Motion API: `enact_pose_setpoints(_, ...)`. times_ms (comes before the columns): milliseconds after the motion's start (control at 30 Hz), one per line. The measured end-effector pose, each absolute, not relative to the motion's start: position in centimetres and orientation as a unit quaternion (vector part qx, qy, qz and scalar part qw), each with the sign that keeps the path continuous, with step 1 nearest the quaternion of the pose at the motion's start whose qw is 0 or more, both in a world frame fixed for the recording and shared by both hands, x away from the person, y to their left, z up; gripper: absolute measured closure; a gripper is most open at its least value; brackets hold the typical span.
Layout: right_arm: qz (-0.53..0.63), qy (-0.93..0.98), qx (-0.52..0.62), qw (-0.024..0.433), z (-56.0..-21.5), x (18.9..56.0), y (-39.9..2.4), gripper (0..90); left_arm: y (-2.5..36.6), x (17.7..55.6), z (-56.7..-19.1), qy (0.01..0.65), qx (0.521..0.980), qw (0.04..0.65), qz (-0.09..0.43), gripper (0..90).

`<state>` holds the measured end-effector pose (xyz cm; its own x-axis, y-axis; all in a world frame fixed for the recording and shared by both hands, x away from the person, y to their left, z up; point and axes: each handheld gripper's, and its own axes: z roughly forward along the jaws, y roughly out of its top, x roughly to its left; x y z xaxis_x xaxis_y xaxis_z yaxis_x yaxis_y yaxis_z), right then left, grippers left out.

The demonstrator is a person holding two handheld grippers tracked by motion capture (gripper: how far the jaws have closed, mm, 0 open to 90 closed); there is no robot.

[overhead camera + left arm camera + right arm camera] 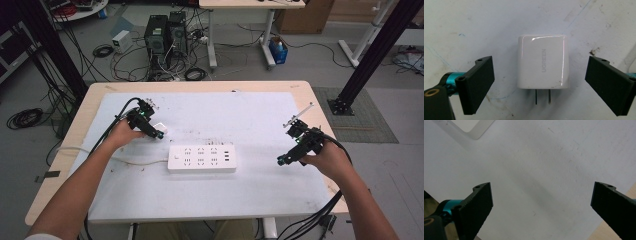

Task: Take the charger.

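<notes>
Between the left gripper's (539,85) wide-open jaws a white charger (543,61) lies flat on the surface, ungrasped, just up-left of the power strip (201,158). Plugging in looks wholly undone, by my judgement. Well right of the strip, the right gripper (292,152) hovers, jaws wide apart, holding nothing.

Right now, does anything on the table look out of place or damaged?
Nothing is damaged. The white charger lies loose on the scuffed, stained mat, unplugged, between the open left gripper jaws. The power strip sits square.
</notes>
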<state>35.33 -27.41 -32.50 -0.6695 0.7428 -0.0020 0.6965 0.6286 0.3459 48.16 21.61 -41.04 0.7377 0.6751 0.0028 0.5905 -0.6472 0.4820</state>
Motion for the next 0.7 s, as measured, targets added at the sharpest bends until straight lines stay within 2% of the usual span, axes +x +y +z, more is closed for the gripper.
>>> enact_pose_setpoints(200,0.158,0.899,0.401,0.073,-32.52,35.3,-27.47,3.4,21.72,48.47,-41.69,0.351,0.905,0.228,0.077,14.0)
enact_pose_setpoints(267,0.158,0.899,0.401,0.073,-32.53,35.29,-27.48,3.3,21.79,48.52,-41.81,0.35,0.905,0.231,0.072,19.1)
enact_pose_setpoints(333,0.157,0.899,0.403,0.072,-32.55,35.28,-27.48,3.3,21.82,48.57,-41.9,0.352,0.905,0.229,0.072,19.4)
enact_pose_setpoints(400,0.157,0.899,0.403,0.072,-32.59,35.28,-27.48,3.4,21.82,48.55,-42.0,0.351,0.905,0.229,0.07,25.0)
enact_pose_setpoints(700,0.157,0.899,0.404,0.07,-32.69,35.35,-27.39,3.4,22.11,48.63,-42.11,0.355,0.904,0.23,0.068,31.7)
